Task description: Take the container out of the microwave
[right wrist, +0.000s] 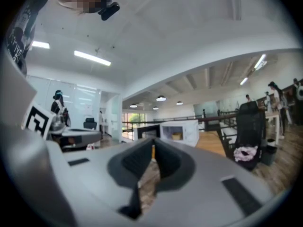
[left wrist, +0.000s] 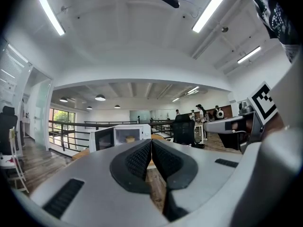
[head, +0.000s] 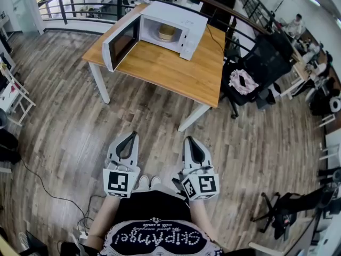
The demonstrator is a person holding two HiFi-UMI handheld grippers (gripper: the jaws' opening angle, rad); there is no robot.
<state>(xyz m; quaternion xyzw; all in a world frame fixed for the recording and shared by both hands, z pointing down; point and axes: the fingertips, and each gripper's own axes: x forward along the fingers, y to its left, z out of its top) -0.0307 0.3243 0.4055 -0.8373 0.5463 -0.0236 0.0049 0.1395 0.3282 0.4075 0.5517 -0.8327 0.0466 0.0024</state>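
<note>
A white microwave (head: pixel 170 28) stands on a wooden table (head: pixel 160 68) across the room, its door (head: pixel 120 42) swung open to the left. Inside it sits a tan container (head: pixel 166 32). My left gripper (head: pixel 129 137) and right gripper (head: pixel 190 140) are held low over the wood floor, well short of the table, both pointing level toward it. Each one is shut with nothing between its jaws. The left gripper view shows the microwave (left wrist: pixel 125 136) and container (left wrist: pixel 129 139) beyond the left gripper (left wrist: pixel 151 142). In the right gripper view the microwave (right wrist: pixel 180 131) lies past the right gripper (right wrist: pixel 153 144).
A black office chair (head: pixel 250 68) with a pink-and-white cloth (head: pixel 242 81) stands right of the table. A curved railing (head: pixel 80 4) runs behind it. A cable (head: pixel 48 193) lies on the floor at left, near a white folding stand (head: pixel 13 97). People sit at desks far right.
</note>
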